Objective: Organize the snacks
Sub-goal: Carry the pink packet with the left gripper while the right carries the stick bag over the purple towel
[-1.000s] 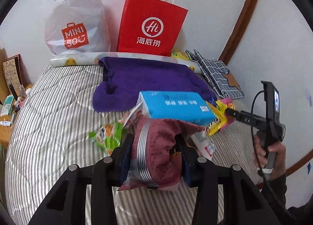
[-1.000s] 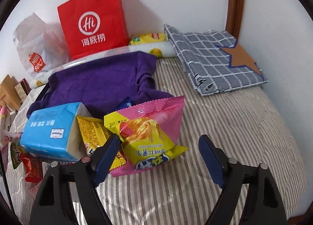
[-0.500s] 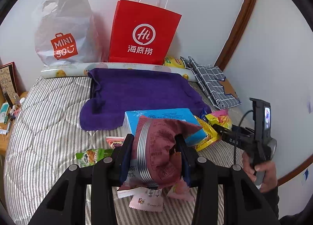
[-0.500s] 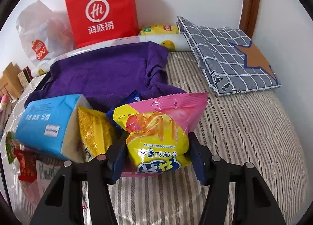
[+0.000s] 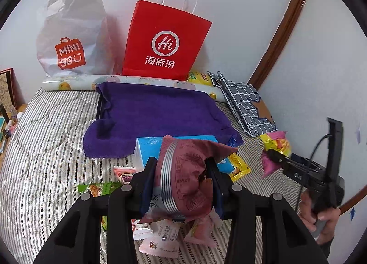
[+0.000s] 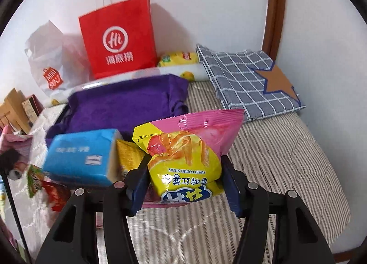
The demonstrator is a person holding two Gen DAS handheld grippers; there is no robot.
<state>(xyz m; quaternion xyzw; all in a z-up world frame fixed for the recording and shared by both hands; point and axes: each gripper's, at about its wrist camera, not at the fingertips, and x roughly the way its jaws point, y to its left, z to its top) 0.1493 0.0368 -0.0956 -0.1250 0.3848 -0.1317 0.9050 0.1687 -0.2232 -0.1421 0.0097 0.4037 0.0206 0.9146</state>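
While the left wrist view looks down over a striped, quilted bed (image 5: 45, 130), the left gripper (image 5: 182, 186) pinches a crinkled maroon snack bag (image 5: 183, 172) between its blue-padded fingers, the glossy foil creased and banded with silver stripes. Behind it lie a soft blue tissue pack (image 5: 149, 149) and a plush purple towel (image 5: 156, 114); small flat sachets (image 5: 158, 238) lie scattered on the bed below the gripper. A stiff red paper bag (image 5: 165, 41) with white cord handles stands against the wall. At the right edge, a hand (image 5: 321, 220) holds the right gripper (image 5: 271, 153) with a pink and yellow packet.

From the right wrist view, the right gripper (image 6: 185, 186) squeezes that puffy sweet potato stick bag (image 6: 188, 149), shiny plastic with a serrated pink top edge, held above the bed. A folded checked grey cloth (image 6: 240, 73) with a brown star patch rests near the wall.
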